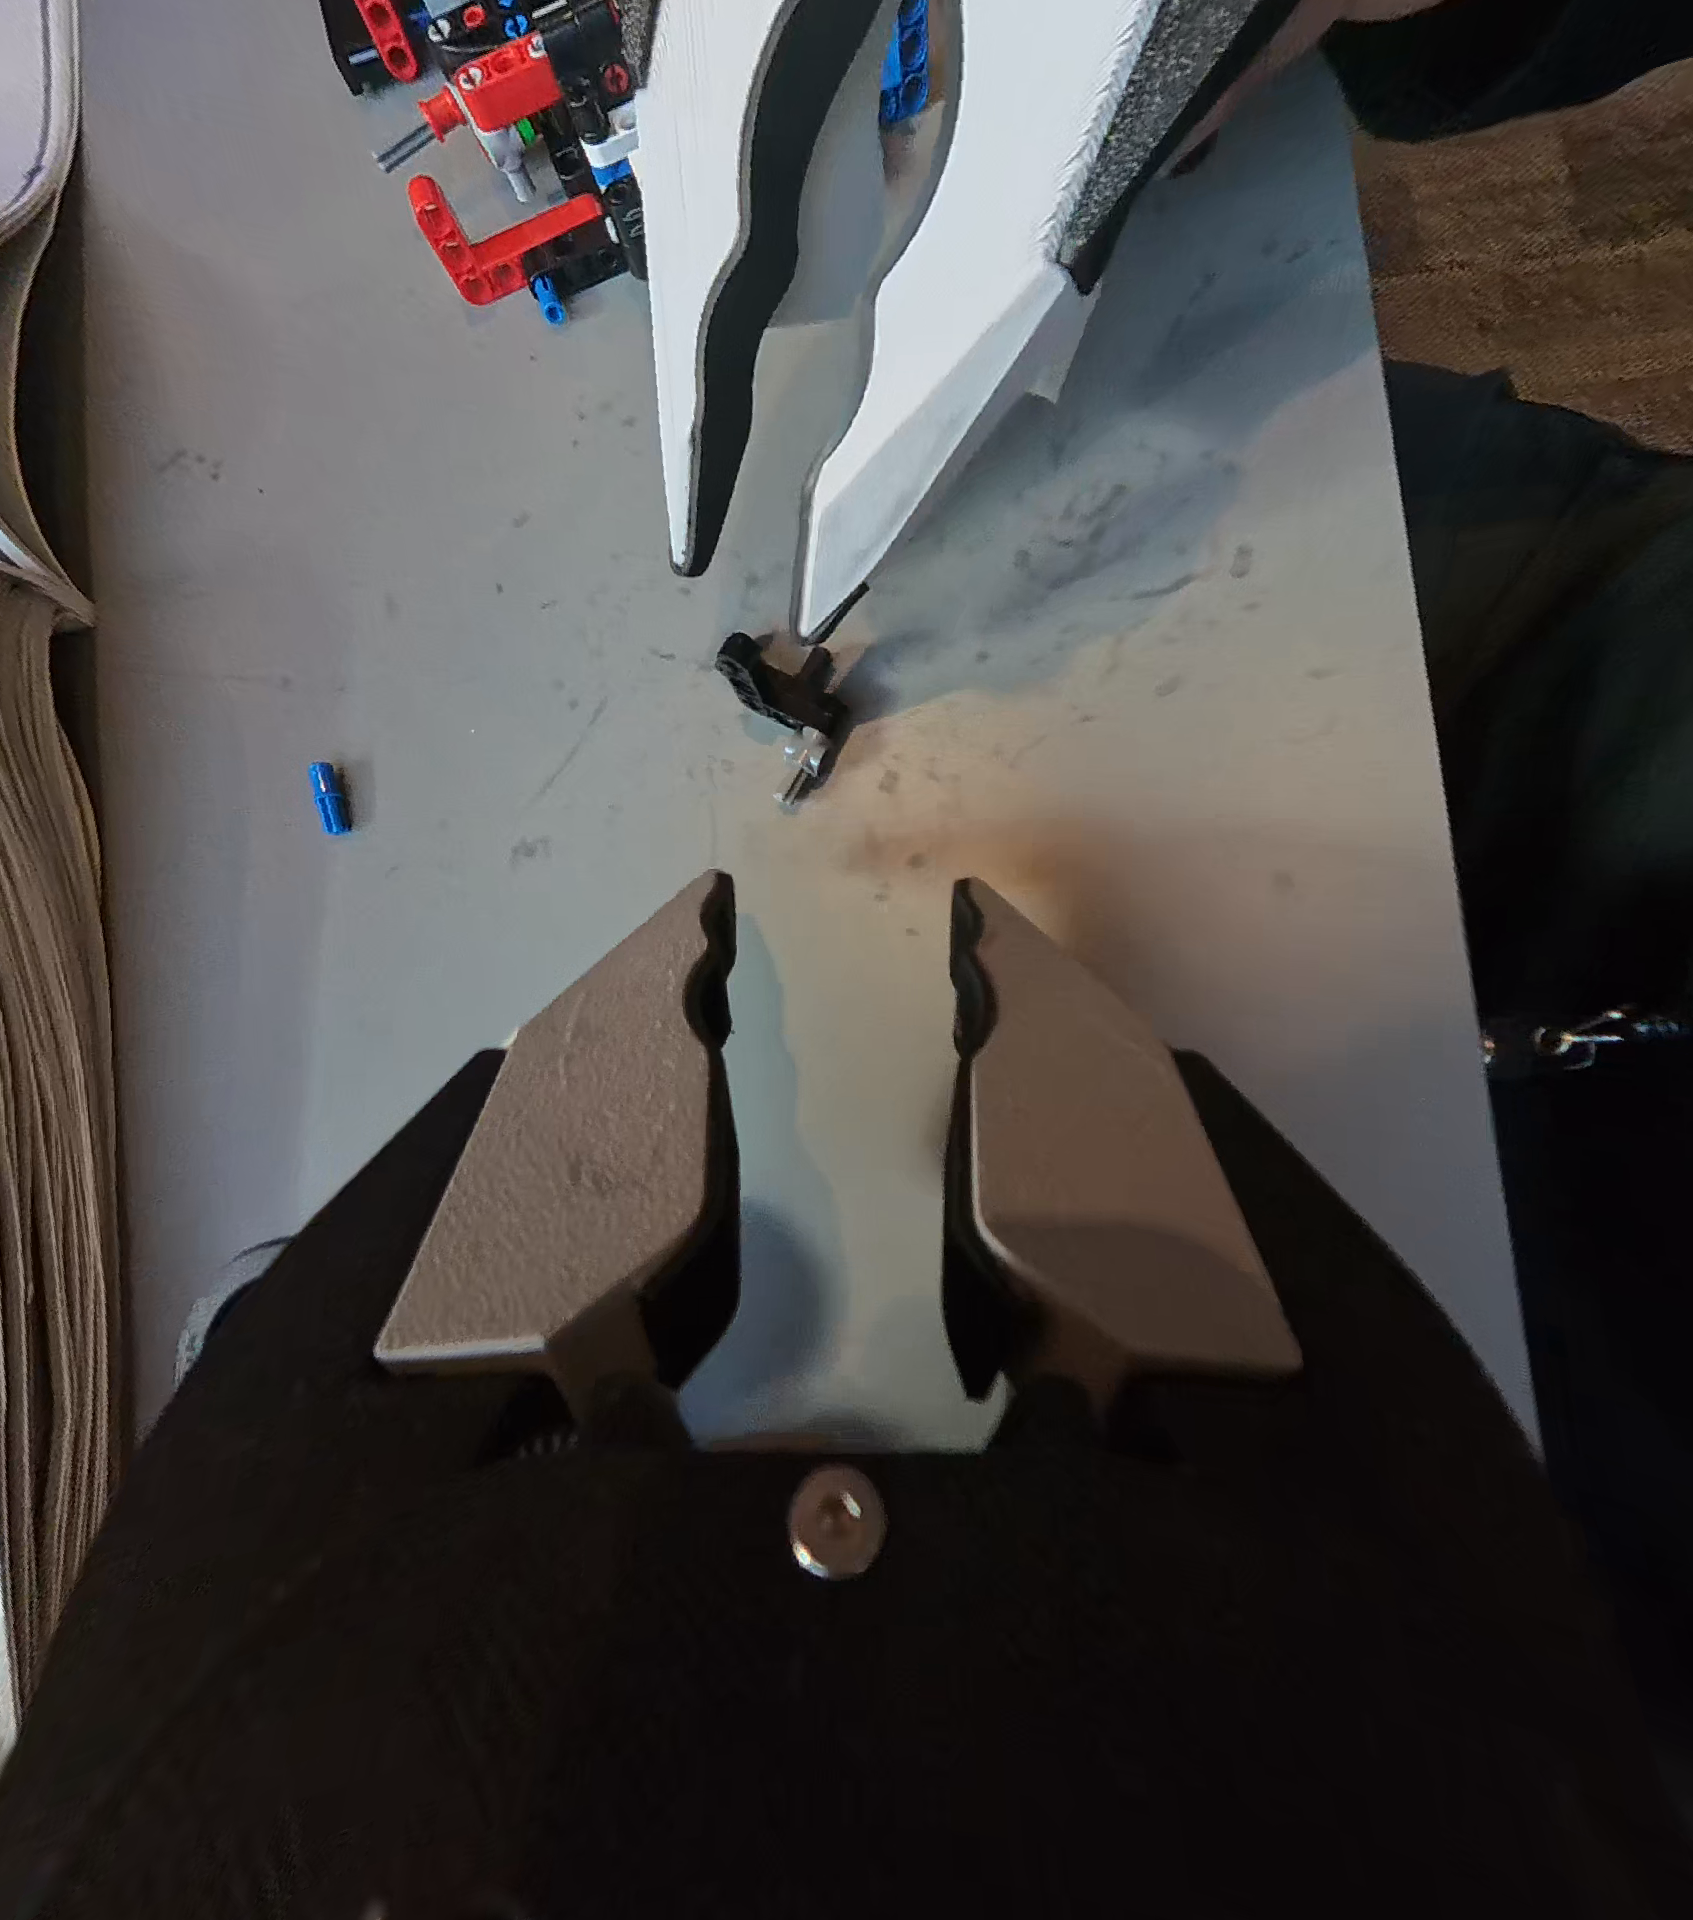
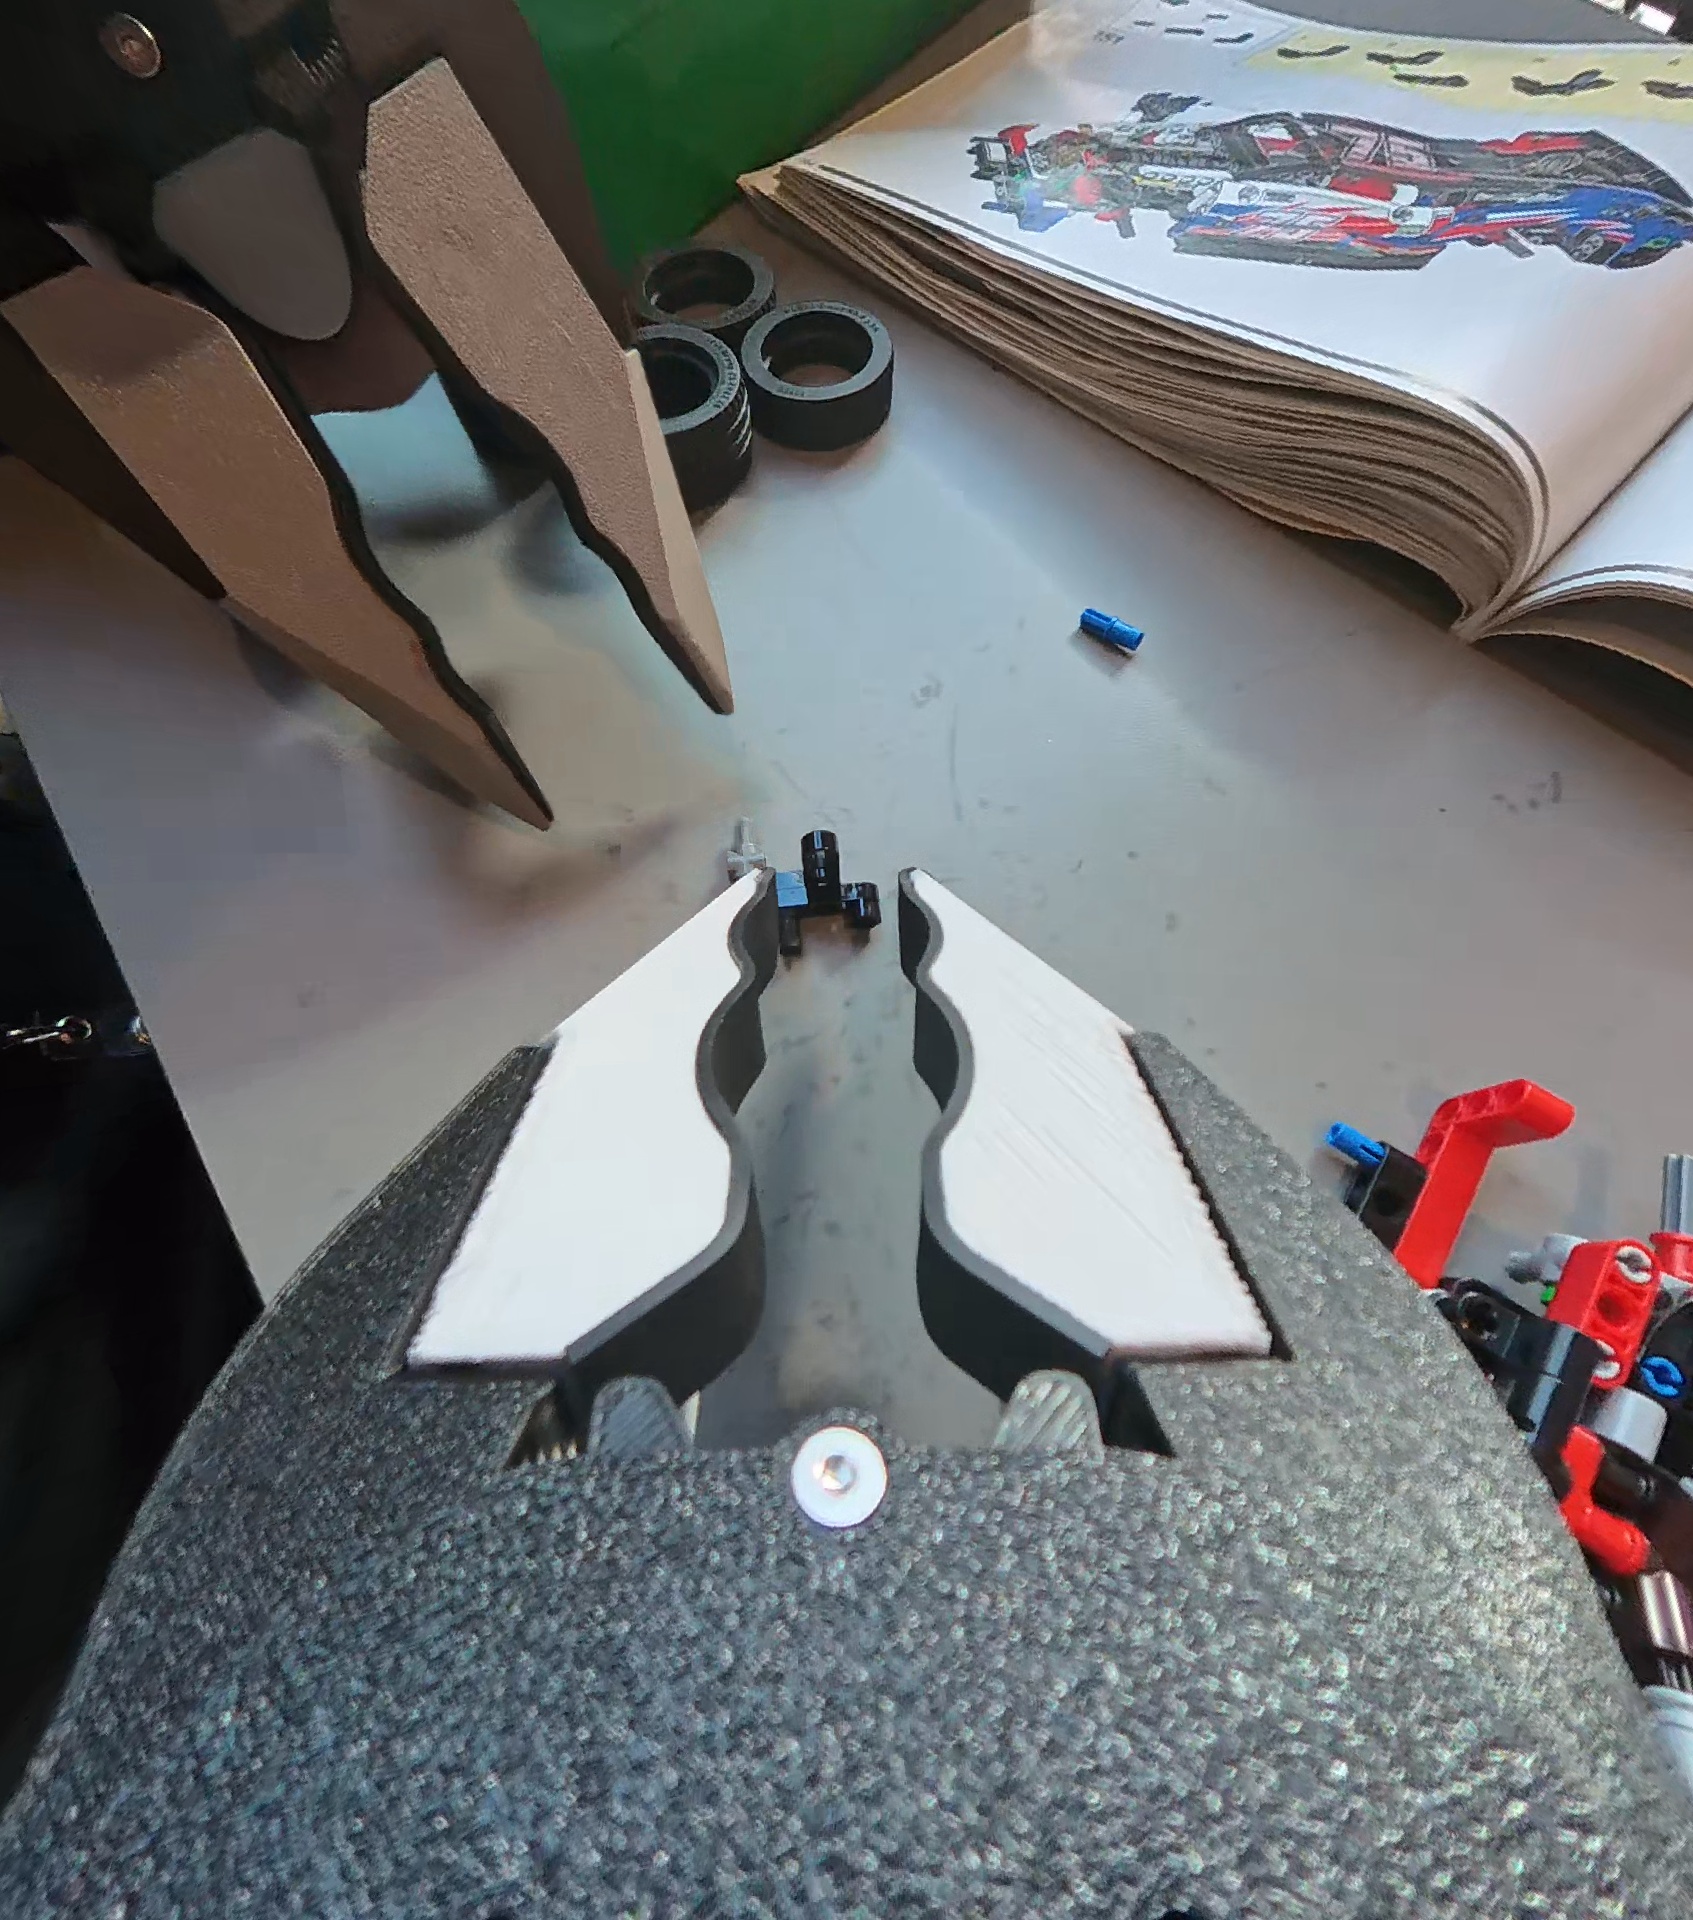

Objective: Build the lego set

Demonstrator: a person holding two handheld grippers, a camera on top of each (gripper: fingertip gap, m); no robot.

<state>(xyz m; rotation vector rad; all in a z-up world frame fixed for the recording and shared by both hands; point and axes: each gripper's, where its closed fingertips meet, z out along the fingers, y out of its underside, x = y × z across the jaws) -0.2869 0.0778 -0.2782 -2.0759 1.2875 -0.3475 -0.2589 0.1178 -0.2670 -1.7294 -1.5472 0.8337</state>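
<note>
Grey bench carrying small black piece; right tool hovering over it, narrowly parted; left tool gaping wide, holding nothing.

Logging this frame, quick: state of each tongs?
Left tongs: open, empty.
Right tongs: open, empty, tips around the black piece on the table.

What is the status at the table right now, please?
Both grippers open, left, right. Small black piece on table at right fingers, ungrasped. Nothing blocking.
</note>
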